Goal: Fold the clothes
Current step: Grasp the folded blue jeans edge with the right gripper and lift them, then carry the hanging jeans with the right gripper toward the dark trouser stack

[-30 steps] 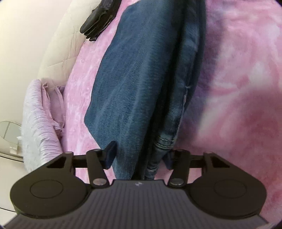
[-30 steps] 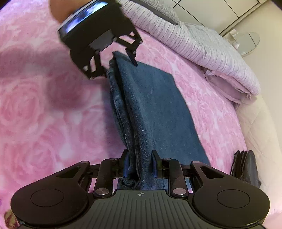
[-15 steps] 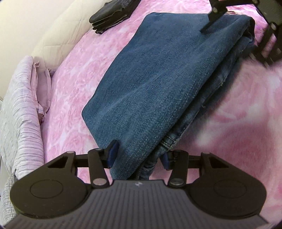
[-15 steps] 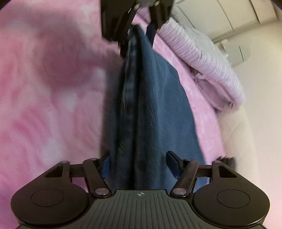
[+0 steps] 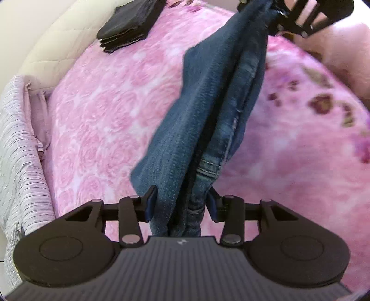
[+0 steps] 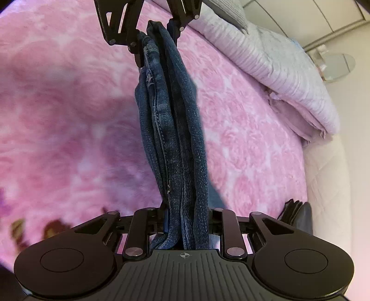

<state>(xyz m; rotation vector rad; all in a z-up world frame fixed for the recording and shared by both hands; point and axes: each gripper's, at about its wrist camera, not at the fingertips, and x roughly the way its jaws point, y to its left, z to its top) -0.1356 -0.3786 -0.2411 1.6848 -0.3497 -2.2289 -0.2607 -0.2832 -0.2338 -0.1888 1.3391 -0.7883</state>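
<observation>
Folded blue jeans (image 5: 208, 111) hang stretched between my two grippers above the pink bed cover. My left gripper (image 5: 180, 203) is shut on one end of the folded stack. My right gripper (image 6: 187, 222) is shut on the other end, and the jeans (image 6: 171, 120) run from it up to the left gripper (image 6: 152, 30) at the top of the right wrist view. The right gripper (image 5: 272, 14) shows at the top of the left wrist view, holding the far end. The jeans are lifted off the cover along their length.
The pink rose-patterned bed cover (image 5: 104, 111) lies under the jeans. A folded black garment (image 5: 127, 23) sits by the cream padded bed edge (image 5: 46, 46). A striped lilac duvet (image 6: 277, 64) lies along one side. A round glass table (image 6: 337, 67) stands beyond it.
The jeans lay flat on the cover half a second ago; now both grippers have lifted them and they hang edge-up. The right gripper has closed on its end.
</observation>
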